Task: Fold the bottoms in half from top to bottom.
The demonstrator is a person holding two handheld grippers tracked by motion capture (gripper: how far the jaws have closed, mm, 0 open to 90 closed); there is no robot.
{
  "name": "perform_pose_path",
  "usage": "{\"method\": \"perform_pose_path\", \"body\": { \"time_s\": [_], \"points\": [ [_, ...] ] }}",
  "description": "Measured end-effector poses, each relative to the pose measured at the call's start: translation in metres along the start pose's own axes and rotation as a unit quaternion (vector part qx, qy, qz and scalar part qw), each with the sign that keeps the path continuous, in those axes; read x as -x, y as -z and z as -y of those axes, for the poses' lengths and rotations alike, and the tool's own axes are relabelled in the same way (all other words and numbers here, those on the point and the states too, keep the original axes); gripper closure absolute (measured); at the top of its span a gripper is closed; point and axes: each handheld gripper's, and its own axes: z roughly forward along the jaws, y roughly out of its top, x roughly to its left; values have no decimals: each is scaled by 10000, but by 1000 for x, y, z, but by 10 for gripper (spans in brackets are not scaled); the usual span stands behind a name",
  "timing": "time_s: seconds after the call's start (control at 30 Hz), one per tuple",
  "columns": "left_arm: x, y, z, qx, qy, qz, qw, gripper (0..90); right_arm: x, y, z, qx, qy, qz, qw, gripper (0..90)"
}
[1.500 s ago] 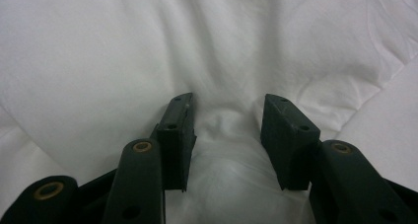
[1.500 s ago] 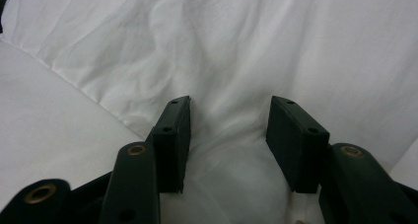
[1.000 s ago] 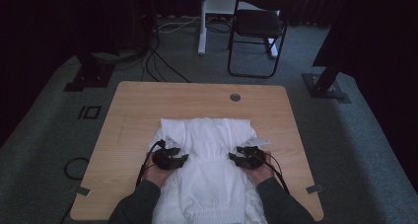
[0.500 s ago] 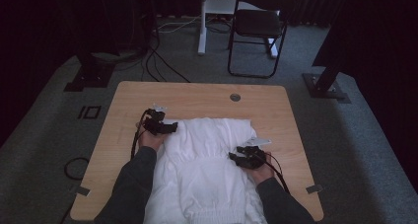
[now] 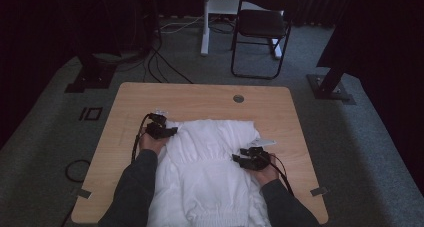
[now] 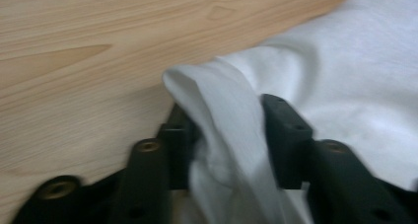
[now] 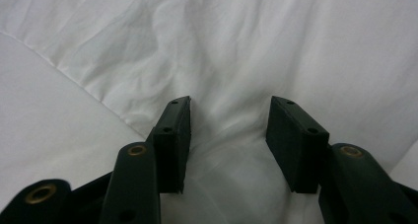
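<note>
A white garment [image 5: 210, 162] lies spread on the wooden table [image 5: 200, 97], its ribbed hem hanging toward the near edge. At the garment's far left corner, my left gripper [image 5: 167, 132] has just been closing its jaws. In the left gripper view a thick fold of the white fabric [image 6: 231, 135] stands pinched between the two black pads of the left gripper [image 6: 229, 115]. My right gripper [image 5: 241, 159] rests on the garment's right side. In the right gripper view, the right gripper [image 7: 229, 120] has its jaws apart over smooth white fabric [image 7: 246, 46], gripping nothing.
A round cable hole [image 5: 238, 98] sits near the table's far edge. Bare wood [image 6: 98, 61] lies left of the garment. Beyond the table stand a black folding chair [image 5: 260, 32] and a white post, with cables on the grey carpet.
My left hand has moved from the garment's middle out and away to its far left corner, where a fold now sits in the jaws. The right hand has stayed put.
</note>
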Motion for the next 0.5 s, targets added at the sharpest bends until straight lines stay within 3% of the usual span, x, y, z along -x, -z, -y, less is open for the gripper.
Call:
{"method": "perform_pose_path", "body": {
  "time_s": [0.07,0.1,0.2,0.37,0.43,0.5],
  "points": [
    [-1,0,0,1,16,83,10000,675,5,5,-5,-56,-24,-52,10000,679],
    [-1,0,0,4,12,108,9999,690,9,9,-9,41,-14,-4,10000,729],
    [-1,0,0,6,8,122,9999,708,25,20,-26,297,-152,297,9990,747],
    [-1,-1,1,28,12,149,9999,708,60,10,-62,249,-373,760,9961,417],
    [-2,-1,1,44,11,166,9999,708,74,2,-73,258,-411,1045,9933,345],
    [-2,-1,1,56,20,177,9998,708,88,-10,-80,136,-594,1064,9925,267]
  ]
}}
